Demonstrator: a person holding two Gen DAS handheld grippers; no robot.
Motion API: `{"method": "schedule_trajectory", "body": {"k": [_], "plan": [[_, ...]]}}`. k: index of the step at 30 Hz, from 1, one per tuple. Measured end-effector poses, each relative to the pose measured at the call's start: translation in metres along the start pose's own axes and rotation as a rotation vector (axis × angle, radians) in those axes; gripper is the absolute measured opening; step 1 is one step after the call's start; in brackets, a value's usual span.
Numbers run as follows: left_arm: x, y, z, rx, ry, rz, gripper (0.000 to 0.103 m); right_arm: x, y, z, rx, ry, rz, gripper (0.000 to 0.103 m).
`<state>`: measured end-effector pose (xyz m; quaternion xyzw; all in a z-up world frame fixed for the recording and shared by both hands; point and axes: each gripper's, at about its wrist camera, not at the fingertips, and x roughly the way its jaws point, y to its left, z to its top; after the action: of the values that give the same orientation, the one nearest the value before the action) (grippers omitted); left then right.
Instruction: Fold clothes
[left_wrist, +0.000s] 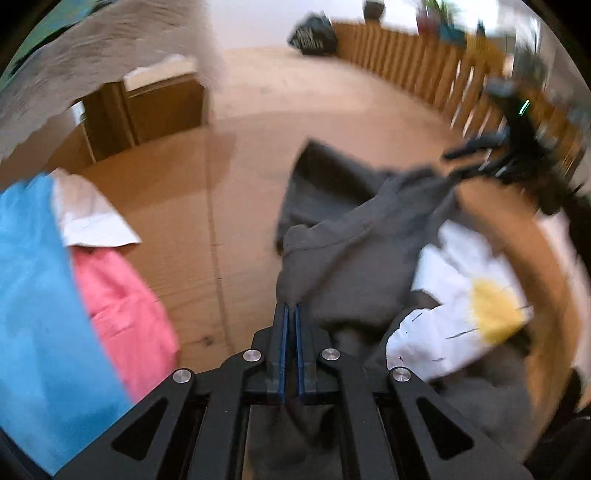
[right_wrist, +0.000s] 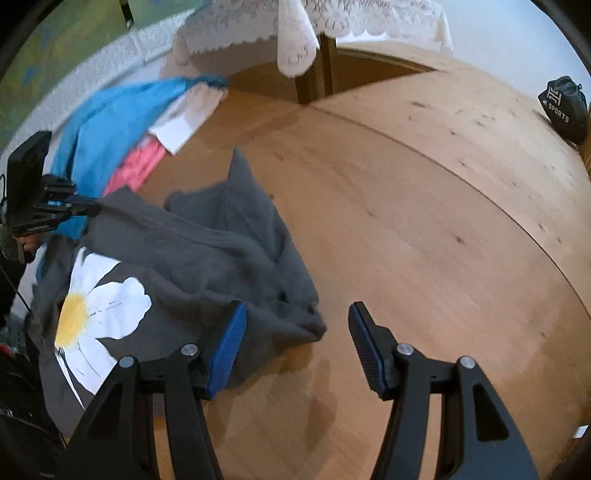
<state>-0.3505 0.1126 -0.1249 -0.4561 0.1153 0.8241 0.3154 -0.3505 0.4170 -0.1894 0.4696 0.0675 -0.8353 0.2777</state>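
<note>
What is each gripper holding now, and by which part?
Left gripper pinches an edge fold of the grey garment. Right gripper holds nothing; its jaws are open.

grey top (right_wrist: 207, 243) with white-and-yellow daisy print (right_wrist: 96, 310), blue garment (right_wrist: 110, 118), pink garment (right_wrist: 136, 166)

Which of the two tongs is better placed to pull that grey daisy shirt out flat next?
Probably the left tongs: they are already shut on the grey shirt. The right tongs stand open beside its edge, holding nothing.

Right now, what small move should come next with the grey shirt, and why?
Probably bring the right gripper onto the grey shirt's near edge and close. The left gripper already pinches it, while the right gripper's jaws stand open over the wooden floor.
</note>
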Motion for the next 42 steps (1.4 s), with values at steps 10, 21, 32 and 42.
{"method": "schedule_trajectory", "body": {"k": [10,21,32,42], "plan": [[-0.079,0.009,-0.066,-0.088,-0.022,0.009,0.003,0.038,0.141,-0.013,-0.299,0.144,0.232,0.057],[-0.104,0.005,-0.081,-0.097,-0.074,-0.008,0.003,0.087,0.073,0.071,0.016,0.080,0.057,0.062],[-0.114,-0.005,-0.076,-0.021,-0.098,0.013,0.003,-0.013,0.090,-0.004,0.060,0.037,0.057,0.007],[-0.115,-0.012,-0.113,-0.002,-0.030,-0.024,0.003,-0.079,0.196,-0.141,0.055,0.155,-0.081,0.035]]}}
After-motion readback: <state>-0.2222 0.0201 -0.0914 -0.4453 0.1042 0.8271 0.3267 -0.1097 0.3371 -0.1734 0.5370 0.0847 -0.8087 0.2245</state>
